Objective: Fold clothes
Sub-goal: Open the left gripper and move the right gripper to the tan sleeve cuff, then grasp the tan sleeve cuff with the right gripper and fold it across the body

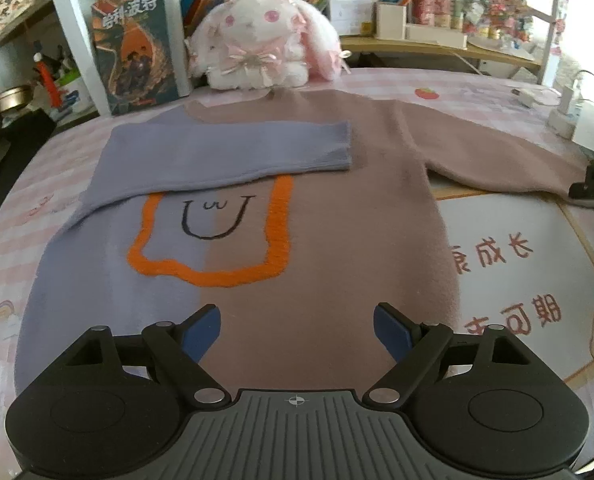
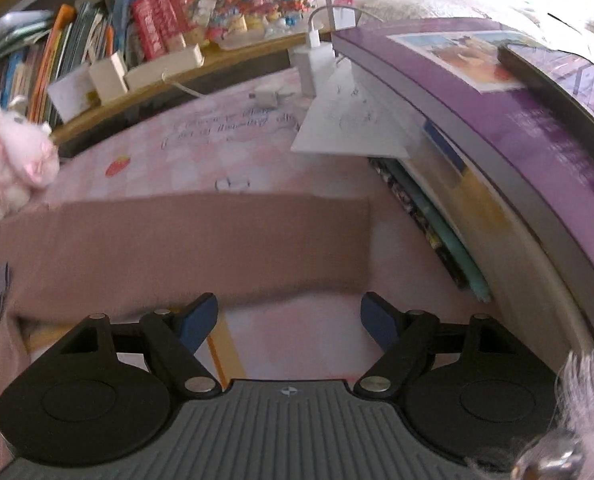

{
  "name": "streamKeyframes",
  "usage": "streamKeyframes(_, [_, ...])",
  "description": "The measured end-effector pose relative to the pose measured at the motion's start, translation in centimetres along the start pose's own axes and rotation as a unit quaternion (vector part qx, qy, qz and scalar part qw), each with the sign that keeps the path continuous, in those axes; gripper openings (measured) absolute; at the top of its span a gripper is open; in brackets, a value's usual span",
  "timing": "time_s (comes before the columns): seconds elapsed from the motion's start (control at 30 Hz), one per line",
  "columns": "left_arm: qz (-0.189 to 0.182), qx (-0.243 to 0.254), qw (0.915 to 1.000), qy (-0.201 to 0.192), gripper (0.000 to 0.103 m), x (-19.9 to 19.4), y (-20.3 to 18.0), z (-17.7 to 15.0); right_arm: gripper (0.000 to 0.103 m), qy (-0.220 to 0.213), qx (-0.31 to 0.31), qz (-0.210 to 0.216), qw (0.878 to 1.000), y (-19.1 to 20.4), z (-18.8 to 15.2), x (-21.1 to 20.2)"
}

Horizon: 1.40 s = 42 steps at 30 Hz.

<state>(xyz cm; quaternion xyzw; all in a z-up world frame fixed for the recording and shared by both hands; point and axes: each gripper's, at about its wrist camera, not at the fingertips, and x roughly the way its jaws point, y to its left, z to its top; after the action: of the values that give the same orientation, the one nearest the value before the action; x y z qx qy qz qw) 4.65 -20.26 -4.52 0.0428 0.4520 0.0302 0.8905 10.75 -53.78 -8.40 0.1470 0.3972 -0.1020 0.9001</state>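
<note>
A two-tone sweater (image 1: pixel 329 208), lilac on the left and dusty pink on the right, lies flat on the table with an orange outline and a smiling face on its chest. Its lilac sleeve (image 1: pixel 233 152) is folded across the chest. The pink sleeve (image 1: pixel 493 160) stretches out to the right. My left gripper (image 1: pixel 297 330) hovers open over the sweater's lower hem, nothing between its blue pads. In the right wrist view the pink sleeve (image 2: pixel 201 248) lies across the frame, its cuff at the right. My right gripper (image 2: pixel 289 322) is open just short of the sleeve's near edge.
A pink checked tablecloth (image 1: pixel 537 280) with printed characters covers the table. A white plush bunny (image 1: pixel 257 40) and a book (image 1: pixel 137 48) stand behind the sweater. A stack of books topped by a purple one (image 2: pixel 537 128) borders the sleeve's right. A charger (image 2: pixel 313 60) and paper (image 2: pixel 349 120) lie beyond.
</note>
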Motion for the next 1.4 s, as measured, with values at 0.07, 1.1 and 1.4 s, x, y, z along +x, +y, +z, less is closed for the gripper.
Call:
streamKeyframes(0.07, [0.010, -0.005, 0.9999, 0.004, 0.086, 0.2, 0.1, 0.2, 0.073, -0.011, 0.008, 0.005, 1.000, -0.2, 0.5, 0.5])
streamKeyframes(1.1, [-0.001, -0.046, 0.9982, -0.038, 0.086, -0.9, 4.9, -0.7, 0.005, -0.069, -0.010, 0.171, 0.983, 7.7, 5.8, -3.4])
streamKeyframes(1.4, [-0.040, -0.036, 0.9939, -0.097, 0.086, -2.7, 12.4, -2.0, 0.005, -0.105, -0.072, 0.223, 0.967, 20.6, 6.0, -7.0])
